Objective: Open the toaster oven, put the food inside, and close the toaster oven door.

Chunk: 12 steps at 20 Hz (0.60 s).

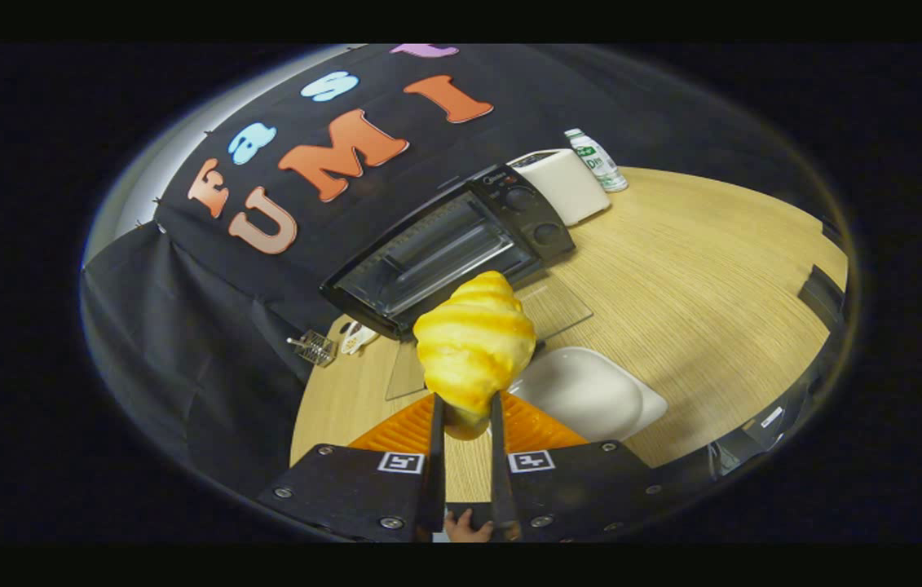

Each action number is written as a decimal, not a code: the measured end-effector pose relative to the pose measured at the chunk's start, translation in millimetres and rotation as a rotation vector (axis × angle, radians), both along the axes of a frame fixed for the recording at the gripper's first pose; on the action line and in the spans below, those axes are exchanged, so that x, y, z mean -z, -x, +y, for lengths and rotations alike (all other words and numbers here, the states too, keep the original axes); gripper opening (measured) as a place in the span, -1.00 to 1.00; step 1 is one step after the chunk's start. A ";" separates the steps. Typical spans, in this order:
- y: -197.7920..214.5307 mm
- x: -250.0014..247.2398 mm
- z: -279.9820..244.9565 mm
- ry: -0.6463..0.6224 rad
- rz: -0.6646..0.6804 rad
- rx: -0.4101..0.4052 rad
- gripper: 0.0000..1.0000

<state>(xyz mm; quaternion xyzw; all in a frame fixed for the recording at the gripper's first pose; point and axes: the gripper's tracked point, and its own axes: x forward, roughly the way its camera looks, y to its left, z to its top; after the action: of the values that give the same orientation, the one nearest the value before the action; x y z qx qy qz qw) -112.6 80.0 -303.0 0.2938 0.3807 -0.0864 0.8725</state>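
My gripper (pixel 465 403) is shut on a yellow croissant (pixel 474 342), which sticks up past the fingertips and hangs above the wooden table (pixel 697 277). Just beyond it stands the black toaster oven (pixel 452 249) with its glass door (pixel 558 306) folded down flat onto the table, the inside and its rack showing. An empty white plate (pixel 591 391) lies on the table just right of the fingers.
A white appliance (pixel 562 183) stands beside the oven's knob side, with a small white bottle (pixel 597 159) behind it. A little wire basket (pixel 314 346) and a small white object (pixel 356 336) sit at the table's left edge. Black cloth walls the booth behind.
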 end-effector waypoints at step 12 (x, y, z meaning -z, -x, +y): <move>-135.1 19.4 15.1 -0.210 -0.078 -0.002 -0.54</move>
<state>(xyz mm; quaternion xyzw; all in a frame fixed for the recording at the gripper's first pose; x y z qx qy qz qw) 22.5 95.1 -322.4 0.3867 0.3536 -0.0338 0.8511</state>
